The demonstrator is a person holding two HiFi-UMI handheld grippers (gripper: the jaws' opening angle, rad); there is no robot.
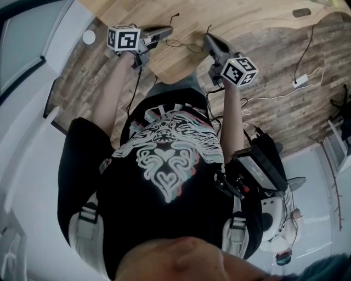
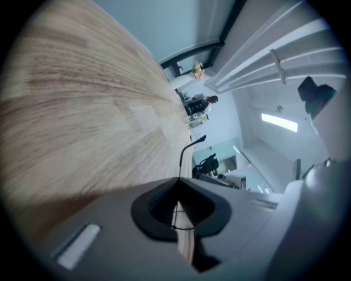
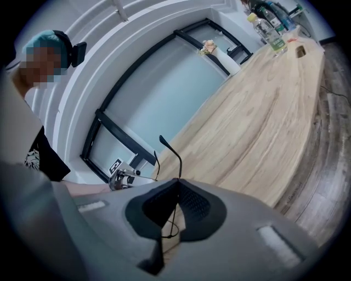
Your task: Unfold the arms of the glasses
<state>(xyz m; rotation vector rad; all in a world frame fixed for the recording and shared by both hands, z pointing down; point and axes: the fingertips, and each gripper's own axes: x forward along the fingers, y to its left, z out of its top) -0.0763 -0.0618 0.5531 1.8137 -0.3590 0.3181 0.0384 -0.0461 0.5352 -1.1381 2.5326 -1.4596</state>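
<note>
Closest to the head camera is the person's black T-shirt (image 1: 164, 164) with its pale swirling print. Both forearms reach out from it toward the curved edge of a light wooden table (image 1: 230, 13). The left gripper (image 1: 169, 29) and the right gripper (image 1: 209, 38) face each other over that edge, each with its marker cube toward the person.

Strung between their tips are the glasses (image 1: 189, 48). From above they are little more than a fine black wire line, with two thin strands standing away toward the far side of the table. Whether they touch the tabletop cannot be told, and no lenses can be made out.

In the left gripper view, the left gripper (image 2: 179, 180) has its jaws pressed together on the wire. A small dark loop lies in the hollow behind the pads, and one slim arm of the glasses (image 2: 181, 159) rises past the tips, bending into a slightly thicker end.

In the right gripper view, the right gripper (image 3: 176, 181) is likewise clamped on the thin frame. A slender arm (image 3: 178, 162) curves up from the closed tips to a flattened end, and a second fine strand shows just to its left.

Grey-brown floor planks (image 1: 274, 104) lie beside the table.
</note>
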